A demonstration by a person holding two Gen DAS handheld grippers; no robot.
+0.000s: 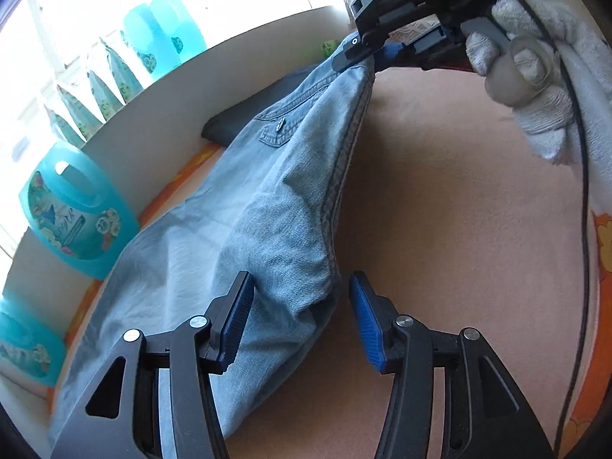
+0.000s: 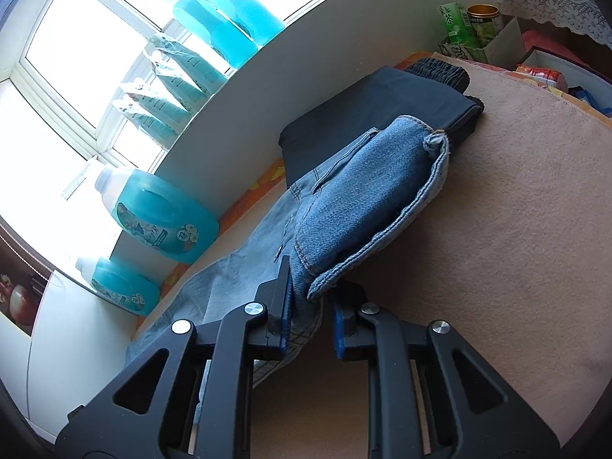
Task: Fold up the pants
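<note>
Light blue jeans (image 1: 237, 206) lie stretched over the pink-beige cloth surface (image 1: 459, 199). My left gripper (image 1: 302, 321) is open, its blue pads on either side of a raised fold of denim without pinching it. My right gripper (image 2: 310, 317) is shut on the waistband end of the jeans (image 2: 359, 206) and holds it lifted above the surface. In the left wrist view the right gripper (image 1: 367, 57) shows at the top, held by a white-gloved hand (image 1: 535, 76), clamping the far end of the jeans.
Folded dark pants (image 2: 382, 114) lie at the far end of the surface, also seen in the left wrist view (image 1: 244, 114). Blue detergent bottles (image 2: 164, 214) stand on the white windowsill on the left. Boxes and a tin (image 2: 485, 19) stand at the far corner.
</note>
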